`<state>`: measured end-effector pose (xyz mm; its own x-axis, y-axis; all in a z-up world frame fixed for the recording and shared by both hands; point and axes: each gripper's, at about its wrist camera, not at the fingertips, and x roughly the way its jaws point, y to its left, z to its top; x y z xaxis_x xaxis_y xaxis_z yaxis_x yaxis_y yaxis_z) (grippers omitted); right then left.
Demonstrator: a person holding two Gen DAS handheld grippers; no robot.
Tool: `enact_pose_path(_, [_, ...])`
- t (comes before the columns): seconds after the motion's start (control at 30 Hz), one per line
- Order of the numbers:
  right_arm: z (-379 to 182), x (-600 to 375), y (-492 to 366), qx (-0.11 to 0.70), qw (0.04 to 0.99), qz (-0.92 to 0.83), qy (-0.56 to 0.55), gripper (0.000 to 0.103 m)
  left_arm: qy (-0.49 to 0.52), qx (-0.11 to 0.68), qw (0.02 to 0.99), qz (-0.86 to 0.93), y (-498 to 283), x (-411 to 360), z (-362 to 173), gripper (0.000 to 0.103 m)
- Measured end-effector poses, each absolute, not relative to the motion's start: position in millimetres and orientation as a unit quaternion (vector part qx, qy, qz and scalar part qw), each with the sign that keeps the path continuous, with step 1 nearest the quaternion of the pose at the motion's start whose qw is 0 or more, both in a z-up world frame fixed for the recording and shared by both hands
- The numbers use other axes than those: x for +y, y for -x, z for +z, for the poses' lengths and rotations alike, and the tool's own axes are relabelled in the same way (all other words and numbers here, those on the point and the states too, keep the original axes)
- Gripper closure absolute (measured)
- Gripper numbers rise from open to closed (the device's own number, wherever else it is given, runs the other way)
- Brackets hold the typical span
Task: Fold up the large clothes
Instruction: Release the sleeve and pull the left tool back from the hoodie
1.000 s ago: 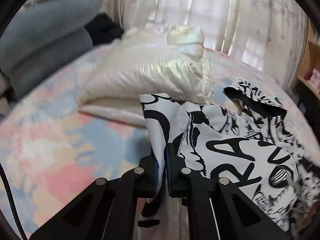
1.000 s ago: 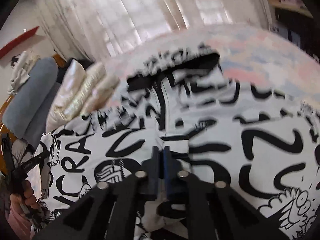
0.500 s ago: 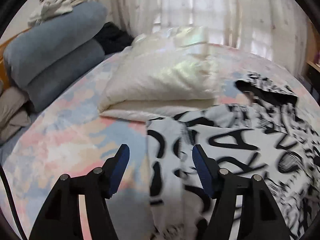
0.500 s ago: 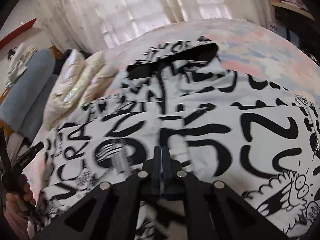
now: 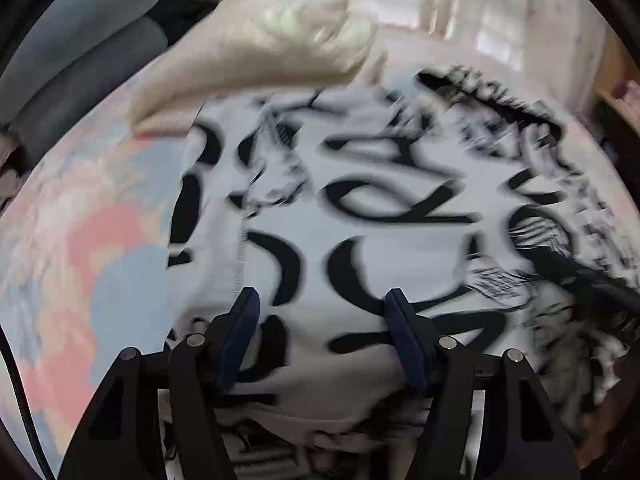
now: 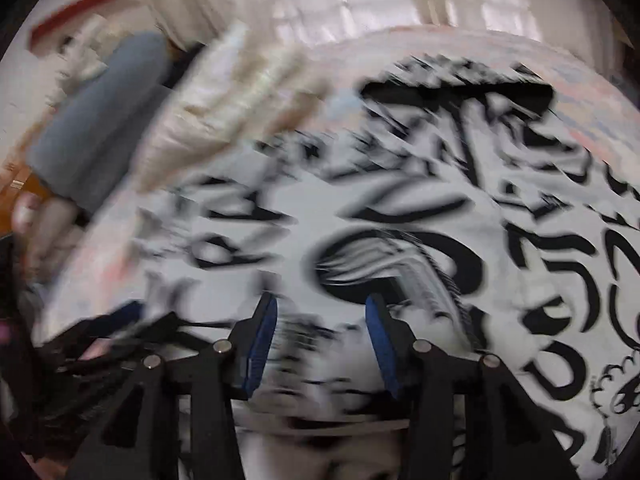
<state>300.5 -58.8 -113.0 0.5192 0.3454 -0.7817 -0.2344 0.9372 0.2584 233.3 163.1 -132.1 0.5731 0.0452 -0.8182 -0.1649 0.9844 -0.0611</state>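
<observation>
A large white garment with black graffiti print (image 5: 380, 220) (image 6: 400, 220) lies spread on the bed, its black neck opening (image 5: 500, 100) (image 6: 460, 92) at the far end. My left gripper (image 5: 322, 300) hangs open over the garment's near left part, its pads clear of the cloth. My right gripper (image 6: 320, 304) hovers over the middle of the print. Its jaws are opening, with cloth below the gap but nothing pinched. Both views are blurred. A dark blur low left in the right wrist view looks like the left gripper (image 6: 100, 332), held by a hand.
A folded shiny cream jacket (image 5: 260, 52) (image 6: 224, 112) lies beyond the garment's left side. Grey-blue bolsters (image 5: 80, 60) (image 6: 104, 120) are stacked at far left. The pastel bed sheet (image 5: 80, 260) shows left of the garment. Curtains (image 5: 460, 0) hang behind; a shelf (image 5: 616, 96) stands right.
The left gripper, shut on the garment's edge a second ago, has let go and stands open. The right gripper has just let go of the cloth. Both moved forward over the garment.
</observation>
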Motion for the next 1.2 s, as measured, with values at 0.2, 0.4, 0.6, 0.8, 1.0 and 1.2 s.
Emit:
enact_pose_path(0.2, [-112.0, -107.3, -300.0, 0.467, 0.867, 0.139, -0.105, 0.069, 0.069, 0.453, 0.887, 0.048, -227.8, 164.8, -124.9, 0.039])
enact_pose_path(0.4, [-84.6, -136.9, -264.4, 0.462, 0.861, 0.155, -0.149, 0.068, 0.085, 0.422, 0.902, 0.029, -186.6, 170.0, -79.6, 0.039])
enact_pose_path(0.6, [-50.1, -143.2, -201.6, 0.438, 0.864, 0.181, -0.169, 0.067, 0.073, 0.398, 0.914, 0.036, -124.1, 171.1, -35.3, 0.039])
enact_pose_path(0.8, [-10.3, -148.8, -130.9, 0.387, 0.887, 0.192, -0.166, 0.057, 0.067, 0.369, 0.925, 0.057, -49.7, 176.0, -3.2, 0.036])
enact_pose_path(1.0, [16.2, -157.5, -70.5, 0.353, 0.900, 0.197, -0.160, 0.055, 0.061, 0.343, 0.935, 0.069, 22.7, 183.9, 17.8, 0.029])
enact_pose_path(1.2, [26.0, -158.9, -14.9, 0.333, 0.910, 0.201, -0.146, 0.045, 0.060, 0.339, 0.936, 0.073, 73.3, 190.5, 14.4, 0.026])
